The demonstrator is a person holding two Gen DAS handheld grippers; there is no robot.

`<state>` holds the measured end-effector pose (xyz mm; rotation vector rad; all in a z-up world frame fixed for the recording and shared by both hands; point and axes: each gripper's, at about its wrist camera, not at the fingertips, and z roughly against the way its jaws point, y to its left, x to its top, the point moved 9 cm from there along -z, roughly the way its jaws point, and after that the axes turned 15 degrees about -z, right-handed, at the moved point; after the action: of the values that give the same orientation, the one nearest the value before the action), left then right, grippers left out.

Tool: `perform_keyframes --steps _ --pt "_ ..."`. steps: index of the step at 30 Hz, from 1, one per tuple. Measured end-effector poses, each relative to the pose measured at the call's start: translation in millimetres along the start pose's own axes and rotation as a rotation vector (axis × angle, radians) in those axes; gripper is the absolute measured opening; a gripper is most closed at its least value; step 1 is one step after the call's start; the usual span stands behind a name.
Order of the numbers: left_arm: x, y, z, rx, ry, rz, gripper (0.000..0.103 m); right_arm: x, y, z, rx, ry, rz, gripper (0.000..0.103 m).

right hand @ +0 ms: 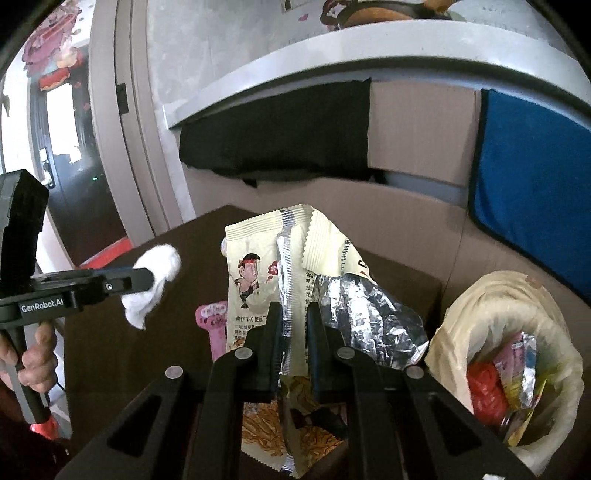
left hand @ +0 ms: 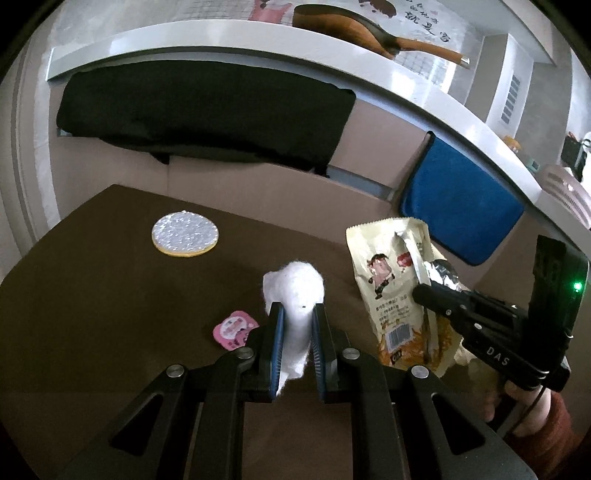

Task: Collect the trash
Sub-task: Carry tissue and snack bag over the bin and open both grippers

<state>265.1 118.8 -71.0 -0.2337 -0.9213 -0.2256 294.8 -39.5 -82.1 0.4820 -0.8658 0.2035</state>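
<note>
My left gripper (left hand: 297,314) is shut on a white cotton wad (left hand: 295,284) and holds it above the dark brown table (left hand: 92,295). It also shows in the right wrist view (right hand: 155,280). My right gripper (right hand: 293,314) is shut on a cream snack wrapper (right hand: 258,266) with a foil lining, held up off the table. The wrapper also shows in the left wrist view (left hand: 388,277). A pink lid (left hand: 234,328) lies on the table under the left gripper. A bin with a cream liner (right hand: 480,302) stands at the right and holds several wrappers.
A round silver-topped coaster (left hand: 184,232) lies at the far left of the table. Behind are a cardboard wall (left hand: 369,147), a black cloth (left hand: 203,110), a blue cloth (left hand: 461,199) and a grey shelf (left hand: 258,33).
</note>
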Motion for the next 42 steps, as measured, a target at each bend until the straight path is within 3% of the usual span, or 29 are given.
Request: perform_keyframes --steps 5,10,15,21,30,42 --pt "12.7 -8.4 0.0 -0.002 -0.023 -0.009 0.015 11.8 -0.5 7.5 -0.008 -0.046 -0.008 0.012" --pt "48.5 -36.0 5.3 -0.006 -0.095 -0.075 0.015 37.8 -13.5 36.6 -0.032 -0.136 -0.024 0.012" --pt "87.3 -83.6 9.5 -0.026 -0.189 -0.151 0.015 65.2 -32.5 81.9 -0.088 -0.241 -0.012 0.012" --pt "110.6 -149.6 -4.0 -0.072 -0.227 -0.243 0.015 81.1 -68.9 130.1 -0.164 -0.322 -0.026 0.012" --pt "111.2 -220.1 -42.3 -0.139 -0.18 -0.302 0.015 73.1 -138.0 179.2 -0.277 -0.37 -0.089 0.012" --pt "93.9 -254.6 -105.6 -0.222 -0.072 -0.317 0.015 54.7 -196.2 172.7 -0.331 -0.346 -0.187 0.012"
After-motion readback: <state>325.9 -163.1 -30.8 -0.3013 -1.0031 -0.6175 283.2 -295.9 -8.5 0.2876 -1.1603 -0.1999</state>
